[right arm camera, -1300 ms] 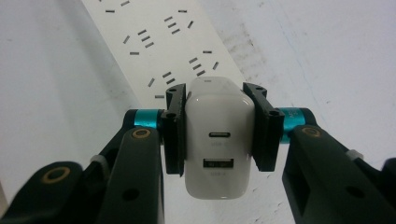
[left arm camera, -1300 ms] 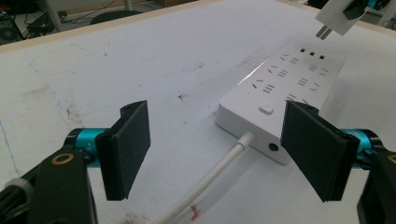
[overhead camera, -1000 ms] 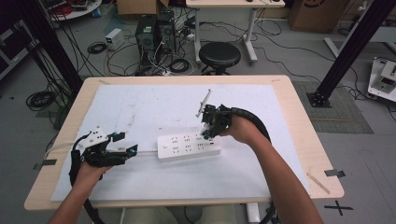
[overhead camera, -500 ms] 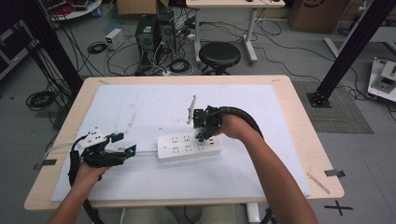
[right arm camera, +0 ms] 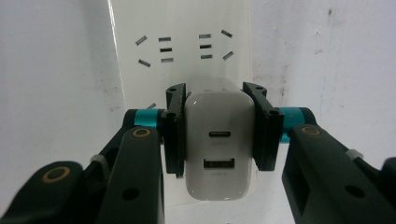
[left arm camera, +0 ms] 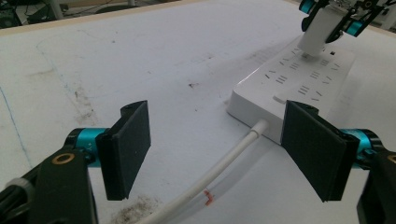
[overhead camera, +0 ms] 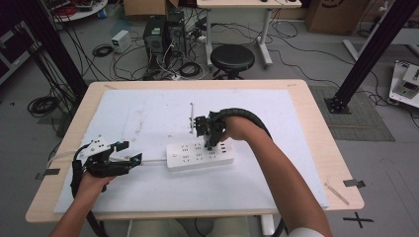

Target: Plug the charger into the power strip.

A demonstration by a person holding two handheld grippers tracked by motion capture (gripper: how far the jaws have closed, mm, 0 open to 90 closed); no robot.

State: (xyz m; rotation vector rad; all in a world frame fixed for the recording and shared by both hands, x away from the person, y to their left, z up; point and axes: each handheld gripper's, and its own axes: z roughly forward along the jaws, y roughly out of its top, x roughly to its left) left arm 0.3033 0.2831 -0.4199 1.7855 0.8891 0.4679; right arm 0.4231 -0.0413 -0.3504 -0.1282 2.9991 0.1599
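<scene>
Left gripper (overhead camera: pixel 129 159) rests near-left on the table, jaws apart astride the white cable (left arm camera: pixel 219 161), gripping nothing. Power strip (overhead camera: pixel 200 154) lies mid-table. Right gripper (right arm camera: pixel 218 133) clamps a white USB charger (right arm camera: pixel 219 144) just over the strip's sockets. Best done: keep prongs square to the slots, press straight down.

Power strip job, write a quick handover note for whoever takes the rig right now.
Right hand-held gripper: shut on the white USB charger, held over the power strip, prongs at a socket; whether seated, can't tell.
Left hand-held gripper: open, jaws either side of the strip's cable, not gripping.
Power strip: mid-table on the white sheet.
Done: charger brought to the strip.
Left: probably push it fully in, then release.
</scene>
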